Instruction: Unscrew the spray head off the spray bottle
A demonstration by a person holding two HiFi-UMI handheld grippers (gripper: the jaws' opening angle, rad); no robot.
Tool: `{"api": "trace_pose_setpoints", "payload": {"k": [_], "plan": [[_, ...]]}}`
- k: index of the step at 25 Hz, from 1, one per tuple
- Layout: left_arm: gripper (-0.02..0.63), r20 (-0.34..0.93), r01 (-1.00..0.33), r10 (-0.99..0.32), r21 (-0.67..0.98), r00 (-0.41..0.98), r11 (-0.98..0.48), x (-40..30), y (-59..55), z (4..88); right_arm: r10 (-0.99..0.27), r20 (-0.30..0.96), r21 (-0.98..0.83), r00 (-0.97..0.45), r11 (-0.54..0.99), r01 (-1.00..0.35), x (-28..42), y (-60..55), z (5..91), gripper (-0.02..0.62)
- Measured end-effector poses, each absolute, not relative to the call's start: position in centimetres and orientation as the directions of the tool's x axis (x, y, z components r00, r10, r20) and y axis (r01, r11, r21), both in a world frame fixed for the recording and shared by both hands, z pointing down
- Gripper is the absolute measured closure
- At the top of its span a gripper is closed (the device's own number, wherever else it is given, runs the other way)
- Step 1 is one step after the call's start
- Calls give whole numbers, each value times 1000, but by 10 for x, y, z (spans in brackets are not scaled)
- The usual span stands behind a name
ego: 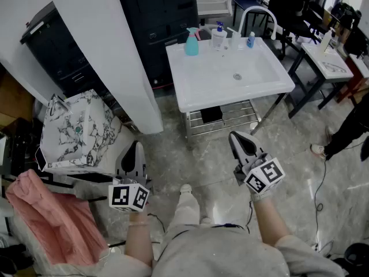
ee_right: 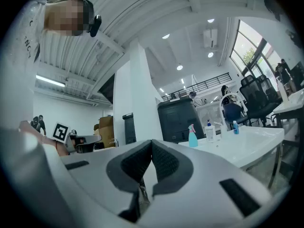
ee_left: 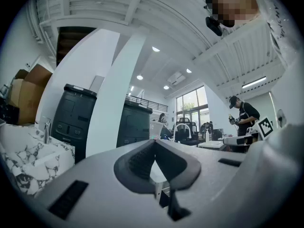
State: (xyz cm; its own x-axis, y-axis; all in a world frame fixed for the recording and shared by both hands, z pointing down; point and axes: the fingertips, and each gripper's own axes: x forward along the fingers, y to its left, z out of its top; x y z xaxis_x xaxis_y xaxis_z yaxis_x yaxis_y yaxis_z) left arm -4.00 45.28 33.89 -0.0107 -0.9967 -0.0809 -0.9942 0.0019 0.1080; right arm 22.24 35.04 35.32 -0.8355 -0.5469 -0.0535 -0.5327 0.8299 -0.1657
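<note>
**A:** How do the two grippers stand?

**B:** Both are level and low in front of the person, well short of the bench [ego: 230,97]. The left gripper [ee_left: 154,144] has its jaws pressed together with nothing between them. The right gripper [ee_right: 151,144] is the same, closed and empty.

**A:** And the spray bottle?

**B:** The teal spray bottle [ego: 191,42] stands upright on the white bench, well ahead of both grippers, with its spray head on top. From the right gripper it lies far ahead, a little right of where the jaws point. From the left gripper it is ahead and off to the right. Neither gripper is near it.

**A:** What else is on the bench?

**B:** A white pump bottle [ego: 218,37] stands near the spray bottle on its right. A small blue bottle [ego: 250,40] stands further right again. Both are as far from the grippers as the spray bottle is.

**A:** Anything close to the grippers?

**B:** A marble-patterned box [ego: 75,131] sits left of the left gripper. A pink cloth [ego: 52,218] lies to that gripper's left too, behind the box.
</note>
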Motion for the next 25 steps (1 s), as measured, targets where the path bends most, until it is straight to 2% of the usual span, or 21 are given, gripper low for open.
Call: {"api": "trace_pose_setpoints", "payload": {"k": [15,25], "plan": [[601,-50,-989,-996,130,70,-76,-109,335,351,-616,-10,-197,-787,773,-603,167,254,369,591],[601,-47,-976,-984,127,172,-177,-134,259,360,-670,-26,-210,-742,730,-651,139,198,372,591]]}}
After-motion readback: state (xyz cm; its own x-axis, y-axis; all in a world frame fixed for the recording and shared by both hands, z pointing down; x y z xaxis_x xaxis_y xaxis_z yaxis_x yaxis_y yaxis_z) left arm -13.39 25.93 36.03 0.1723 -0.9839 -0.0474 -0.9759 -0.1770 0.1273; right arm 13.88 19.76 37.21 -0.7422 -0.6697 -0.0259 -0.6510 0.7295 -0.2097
